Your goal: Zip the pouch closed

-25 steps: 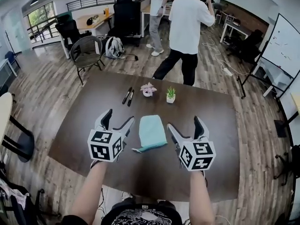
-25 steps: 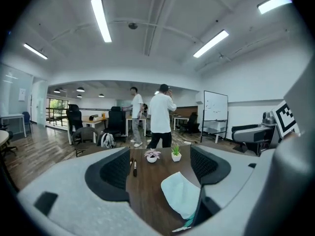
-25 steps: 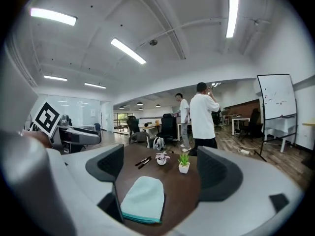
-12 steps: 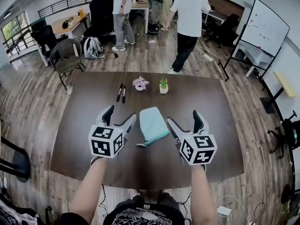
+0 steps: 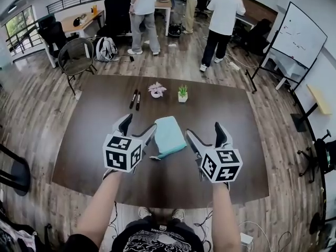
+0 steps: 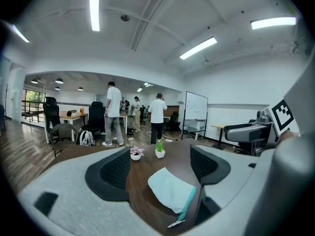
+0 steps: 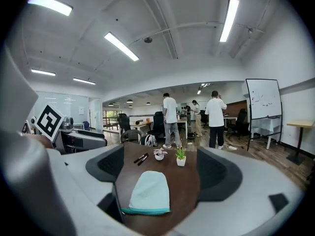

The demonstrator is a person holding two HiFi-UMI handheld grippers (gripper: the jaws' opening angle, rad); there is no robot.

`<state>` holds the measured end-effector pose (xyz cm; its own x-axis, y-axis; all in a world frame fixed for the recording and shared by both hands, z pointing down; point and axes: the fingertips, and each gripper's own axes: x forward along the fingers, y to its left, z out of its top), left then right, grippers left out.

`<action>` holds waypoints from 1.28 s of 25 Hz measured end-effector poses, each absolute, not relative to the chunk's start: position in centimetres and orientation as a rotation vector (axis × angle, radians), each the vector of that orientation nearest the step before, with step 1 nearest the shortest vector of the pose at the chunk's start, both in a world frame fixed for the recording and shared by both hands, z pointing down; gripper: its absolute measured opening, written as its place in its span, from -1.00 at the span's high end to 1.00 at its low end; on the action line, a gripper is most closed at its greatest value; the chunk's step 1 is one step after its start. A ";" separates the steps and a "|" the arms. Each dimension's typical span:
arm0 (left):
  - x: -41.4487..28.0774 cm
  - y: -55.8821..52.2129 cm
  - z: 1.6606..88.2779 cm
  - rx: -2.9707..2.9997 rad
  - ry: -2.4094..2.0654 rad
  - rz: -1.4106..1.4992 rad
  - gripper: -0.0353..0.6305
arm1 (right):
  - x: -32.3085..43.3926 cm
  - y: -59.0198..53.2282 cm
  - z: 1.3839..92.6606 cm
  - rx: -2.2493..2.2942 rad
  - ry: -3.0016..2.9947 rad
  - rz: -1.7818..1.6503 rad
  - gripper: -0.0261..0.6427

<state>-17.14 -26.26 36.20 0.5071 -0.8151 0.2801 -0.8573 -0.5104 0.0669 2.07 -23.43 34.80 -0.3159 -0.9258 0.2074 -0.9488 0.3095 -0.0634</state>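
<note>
A pale mint pouch lies flat on the dark brown table, its teal zipper edge toward me with the pull tab sticking out at the near left corner. It also shows between the jaws as the pouch in the left gripper view and the pouch in the right gripper view. My left gripper hovers open just left of the pouch, its inner finger close to the pouch's left edge. On the other side my right gripper stands open, a short gap from the pouch. Neither holds anything.
Two black markers lie at the far left of the table. A small pink plant pot and a green plant pot stand beyond the pouch. Several people, chairs and desks fill the room behind; a whiteboard stands at right.
The head view has shifted, so the table sits a little higher and further. Both grippers stay open on either side of the pouch; the left one has edged nearer its left edge.
</note>
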 end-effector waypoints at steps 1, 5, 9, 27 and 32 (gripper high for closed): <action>-17.0 -26.2 36.1 2.551 -1.437 0.316 -0.16 | 2.0 -23.4 34.8 1.747 -2.436 0.261 -0.45; -16.7 -25.7 36.4 2.544 -1.440 0.321 -0.16 | 2.1 -23.0 34.9 1.726 -2.445 0.262 -0.45; -16.5 -25.2 36.8 2.545 -1.428 0.339 -0.16 | 1.9 -22.5 35.4 1.701 -2.455 0.277 -0.44; -15.7 -22.4 47.3 2.514 -1.210 0.596 -0.16 | -2.2 -21.2 42.9 1.464 -2.478 0.442 -0.31; -15.5 -21.5 50.7 2.494 -1.138 0.704 -0.16 | -2.9 -20.9 45.6 1.414 -2.466 0.498 -0.24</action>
